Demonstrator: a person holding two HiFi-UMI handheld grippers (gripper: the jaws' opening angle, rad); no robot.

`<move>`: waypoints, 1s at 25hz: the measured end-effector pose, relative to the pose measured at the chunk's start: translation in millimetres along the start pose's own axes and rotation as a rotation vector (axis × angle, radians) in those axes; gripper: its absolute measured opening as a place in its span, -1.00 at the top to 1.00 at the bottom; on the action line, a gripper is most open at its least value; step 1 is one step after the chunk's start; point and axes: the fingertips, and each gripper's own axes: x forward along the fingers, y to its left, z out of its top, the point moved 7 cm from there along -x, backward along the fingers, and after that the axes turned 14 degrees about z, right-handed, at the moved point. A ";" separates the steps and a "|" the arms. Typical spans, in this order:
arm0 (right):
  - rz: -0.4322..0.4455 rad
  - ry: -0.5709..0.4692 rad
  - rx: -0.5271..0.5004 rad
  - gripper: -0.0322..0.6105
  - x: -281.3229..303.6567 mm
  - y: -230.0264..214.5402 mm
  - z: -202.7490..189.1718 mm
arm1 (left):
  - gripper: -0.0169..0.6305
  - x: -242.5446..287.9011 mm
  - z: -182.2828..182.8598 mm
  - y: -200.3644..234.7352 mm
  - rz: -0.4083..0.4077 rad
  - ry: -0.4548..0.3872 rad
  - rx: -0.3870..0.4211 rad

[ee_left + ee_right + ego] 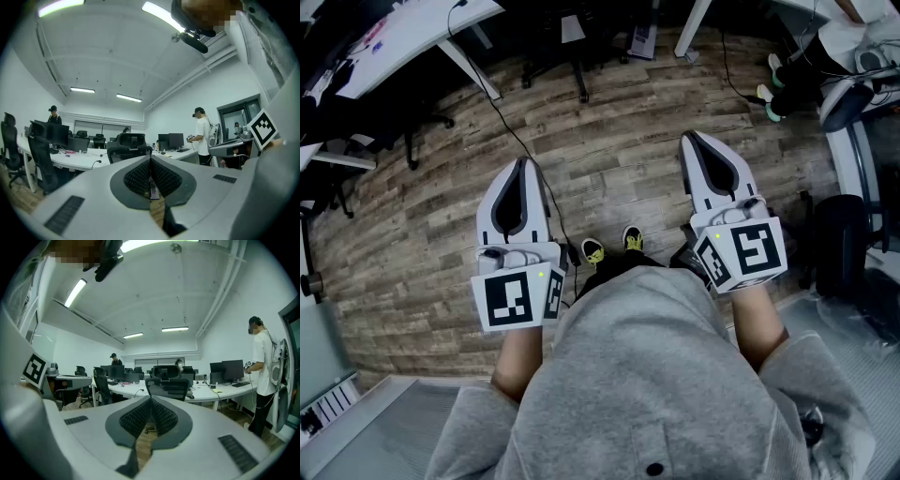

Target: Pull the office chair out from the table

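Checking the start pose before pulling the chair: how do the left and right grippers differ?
In the head view, the right gripper reaches further forward than the left gripper. The right gripper leans inward, toward the left gripper, while the left gripper points nearly straight ahead. Both are shut, hold nothing and hang over the wood floor, well short of the office chair.

black office chair [168,386], white table [208,393], grey-brown plank floor [609,141], grey sweatshirt [656,375]
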 end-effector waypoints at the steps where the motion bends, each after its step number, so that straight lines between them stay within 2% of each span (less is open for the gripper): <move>1: -0.001 -0.001 -0.002 0.81 -0.5 0.9 0.7 | 0.91 -0.5 0.1 0.3 -0.001 0.002 -0.002; 8: -0.006 -0.040 0.028 0.81 7.9 5.6 5.7 | 0.91 4.7 2.3 12.4 -0.012 0.002 -0.006; 25: 0.010 -0.045 -0.054 0.81 51.0 45.7 17.0 | 0.91 2.7 4.7 62.1 -0.007 -0.018 -0.014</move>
